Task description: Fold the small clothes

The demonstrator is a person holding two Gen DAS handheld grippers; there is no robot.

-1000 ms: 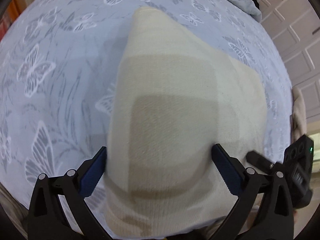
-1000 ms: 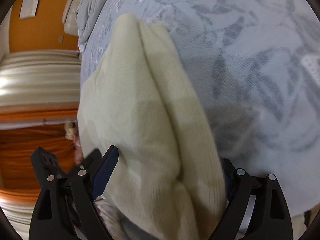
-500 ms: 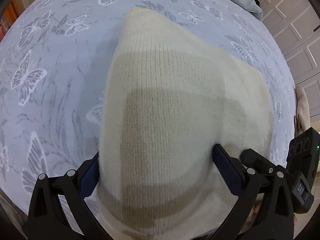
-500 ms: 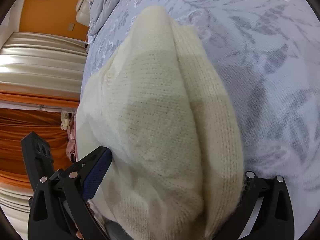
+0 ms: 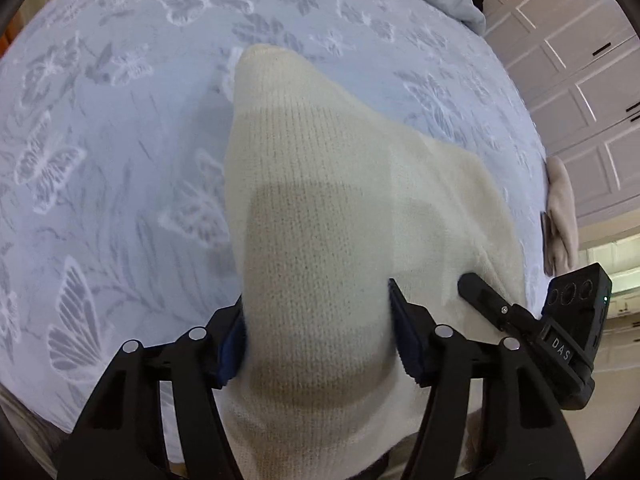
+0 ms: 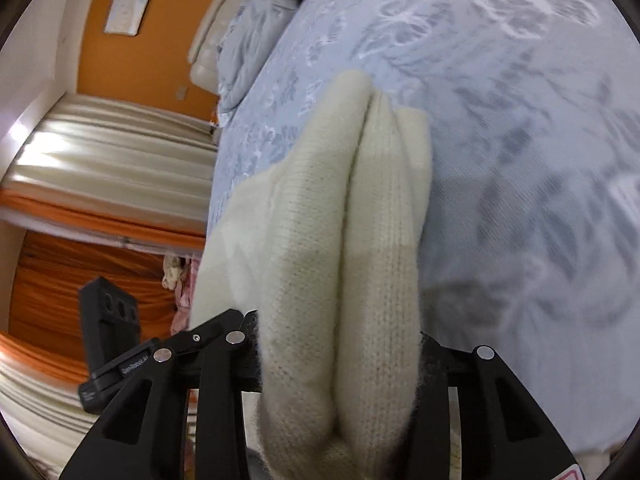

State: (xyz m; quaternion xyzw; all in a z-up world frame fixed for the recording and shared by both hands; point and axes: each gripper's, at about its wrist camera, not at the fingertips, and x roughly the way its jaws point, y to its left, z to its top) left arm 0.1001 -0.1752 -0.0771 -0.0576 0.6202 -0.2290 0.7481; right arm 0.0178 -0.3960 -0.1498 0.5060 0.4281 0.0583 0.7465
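A cream knitted garment [image 5: 320, 220] lies folded on the blue butterfly-print bedspread [image 5: 120, 140]. My left gripper [image 5: 318, 332] is shut on its near edge, with the knit bulging between the blue pads. In the right wrist view the same garment [image 6: 360, 240] shows as thick stacked folds. My right gripper [image 6: 340, 360] is shut on that bundle, its pads buried in the knit. The right gripper's black body [image 5: 560, 328] sits to the right in the left wrist view, beside the cloth.
A grey duvet [image 6: 256, 20] is heaped at the bed's head. White wardrobe doors [image 5: 580, 80] stand past the bed's right edge, where a beige cloth [image 5: 562, 216] hangs. Orange curtains [image 6: 60, 272] and pale drapes are on the right gripper's left.
Both grippers have closed from wide open onto the garment's near edge. The cloth has bunched narrower between the pads and its far part has drawn toward me.
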